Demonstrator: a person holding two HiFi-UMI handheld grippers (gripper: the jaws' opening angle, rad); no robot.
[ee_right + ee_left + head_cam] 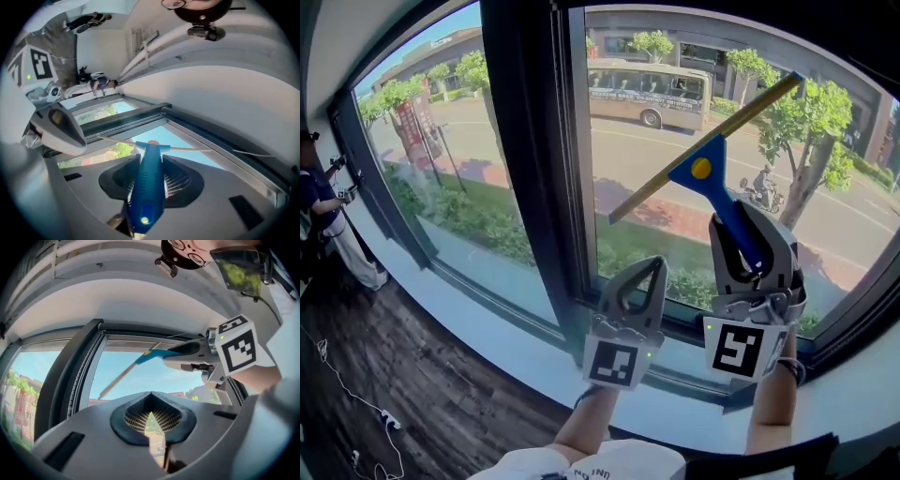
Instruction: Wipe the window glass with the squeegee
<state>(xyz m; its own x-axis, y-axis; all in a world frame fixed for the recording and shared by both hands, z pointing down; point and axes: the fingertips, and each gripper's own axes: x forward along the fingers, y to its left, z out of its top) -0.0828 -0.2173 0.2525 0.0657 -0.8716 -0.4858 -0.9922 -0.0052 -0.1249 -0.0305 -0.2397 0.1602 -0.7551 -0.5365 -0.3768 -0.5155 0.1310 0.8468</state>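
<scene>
My right gripper (748, 225) is shut on the blue handle of a squeegee (705, 171), whose long yellow blade slants up to the right against the window glass (675, 141). In the right gripper view the blue handle (147, 183) runs between the jaws, with the blade across the pane ahead. To its left, my left gripper (642, 272) is raised below the glass, shut with nothing in it. The left gripper view shows its pads (136, 416) meeting, and the squeegee (140, 361) with the right gripper up to the right.
A thick black mullion (530, 141) splits the window left of the squeegee. A white sill (487, 323) runs under the glass. Dark wood floor (412, 394) with a white cable lies at lower left. A person (323, 220) stands at the far left by the window.
</scene>
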